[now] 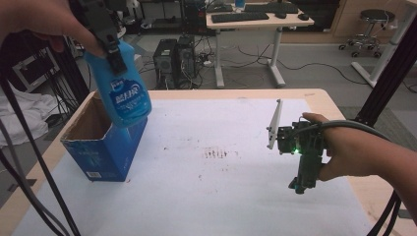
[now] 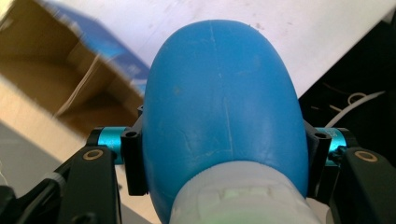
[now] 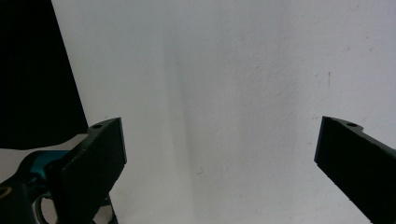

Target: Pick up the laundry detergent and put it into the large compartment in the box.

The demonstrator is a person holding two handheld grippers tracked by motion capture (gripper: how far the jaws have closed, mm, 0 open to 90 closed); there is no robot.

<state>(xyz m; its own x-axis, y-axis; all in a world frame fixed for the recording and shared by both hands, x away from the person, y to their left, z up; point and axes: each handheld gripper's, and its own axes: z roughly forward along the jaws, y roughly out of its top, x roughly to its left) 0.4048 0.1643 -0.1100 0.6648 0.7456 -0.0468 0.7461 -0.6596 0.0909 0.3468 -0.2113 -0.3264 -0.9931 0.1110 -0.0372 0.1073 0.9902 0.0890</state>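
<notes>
A blue plastic bottle [image 1: 125, 98] with a white-and-blue label hangs tilted above the open top of a blue carton [image 1: 105, 147]. My left gripper [image 1: 114, 53] is shut on the bottle near its neck, and a hand holds that gripper at the top left. In the left gripper view the bottle's rounded body [image 2: 219, 102] sits between the two black jaws of the left gripper [image 2: 224, 154], with the carton's brown inside [image 2: 70, 79] beneath it. My right gripper [image 1: 295, 145] rests low over the table at the right. Its jaws stand wide apart on nothing in the right gripper view [image 3: 219, 135].
A white sheet [image 1: 206, 196] covers the wooden table, with a small brown stain [image 1: 216, 153] near its middle. The carton stands by the table's left edge. Black cables [image 1: 29, 162] hang at the left. Computer towers [image 1: 177, 59] and a desk stand beyond the far edge.
</notes>
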